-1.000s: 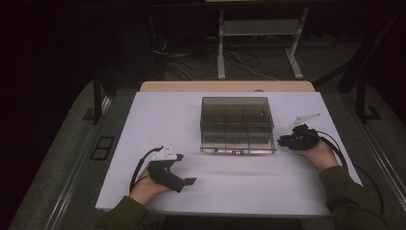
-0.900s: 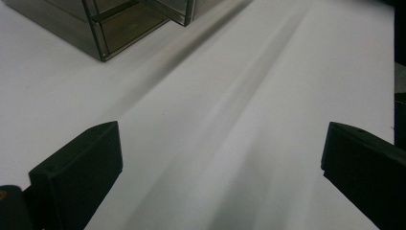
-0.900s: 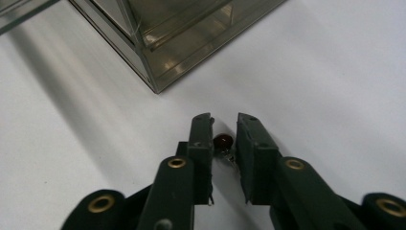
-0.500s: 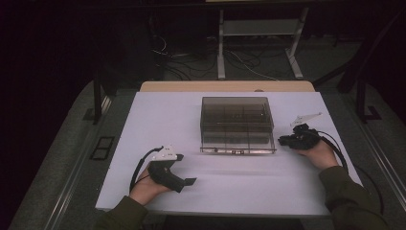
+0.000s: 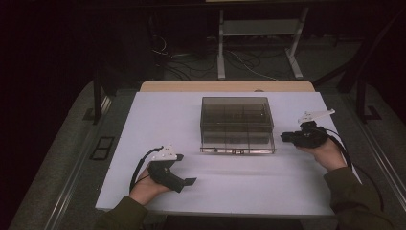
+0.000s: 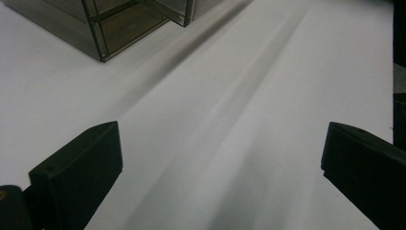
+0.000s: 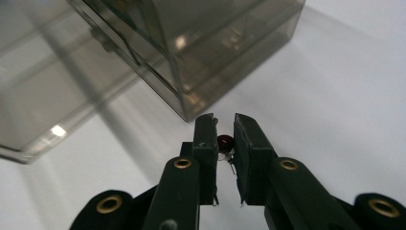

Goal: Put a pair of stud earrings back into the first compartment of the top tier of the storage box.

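White board covers the table, and on it, toward the far middle, sits a smoky transparent plastic organiser box with a closed lid and divided compartments inside. The left gripper, a black two-jaw tool with a grey plate on top, rests low on the near left part of the surface, held in the person's left hand; in the left gripper view its jaws stand wide apart with nothing but bare white surface between them, and a corner of the box shows far up on the left. The right gripper lies just beside the box's right front corner, pointing at it, in the right hand. In the right gripper view its jaws are drawn close together and pinch a small dark red round bead-like piece, which is too tiny to identify further, just short of the box wall.
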A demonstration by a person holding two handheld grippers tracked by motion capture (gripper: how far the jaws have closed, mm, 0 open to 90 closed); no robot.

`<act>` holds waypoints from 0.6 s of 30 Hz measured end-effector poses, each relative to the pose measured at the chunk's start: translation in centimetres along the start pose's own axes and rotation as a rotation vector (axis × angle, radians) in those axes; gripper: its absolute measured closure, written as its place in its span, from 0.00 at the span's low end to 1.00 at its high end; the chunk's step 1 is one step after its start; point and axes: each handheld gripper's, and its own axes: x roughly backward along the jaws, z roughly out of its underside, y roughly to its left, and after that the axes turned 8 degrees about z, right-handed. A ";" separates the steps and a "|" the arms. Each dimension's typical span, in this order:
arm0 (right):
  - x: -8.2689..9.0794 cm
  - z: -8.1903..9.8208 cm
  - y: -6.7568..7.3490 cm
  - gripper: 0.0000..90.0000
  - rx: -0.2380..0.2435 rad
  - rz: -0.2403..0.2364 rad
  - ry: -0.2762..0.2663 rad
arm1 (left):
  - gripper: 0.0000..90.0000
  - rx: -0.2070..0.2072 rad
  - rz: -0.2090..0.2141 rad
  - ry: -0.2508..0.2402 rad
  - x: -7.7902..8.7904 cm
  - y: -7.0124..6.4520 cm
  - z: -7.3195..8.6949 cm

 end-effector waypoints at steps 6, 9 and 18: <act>1.3 -0.7 0.4 0.87 -0.002 -0.024 -0.020 | 0.00 0.002 0.002 0.000 0.0 0.0 0.0; 1.9 -1.1 0.7 0.87 -0.002 -0.030 -0.031 | 0.00 0.004 0.001 -0.001 0.0 0.0 0.0; 3.6 -2.8 2.1 0.87 0.011 -0.069 -0.081 | 0.00 0.005 0.001 -0.003 0.0 0.1 0.0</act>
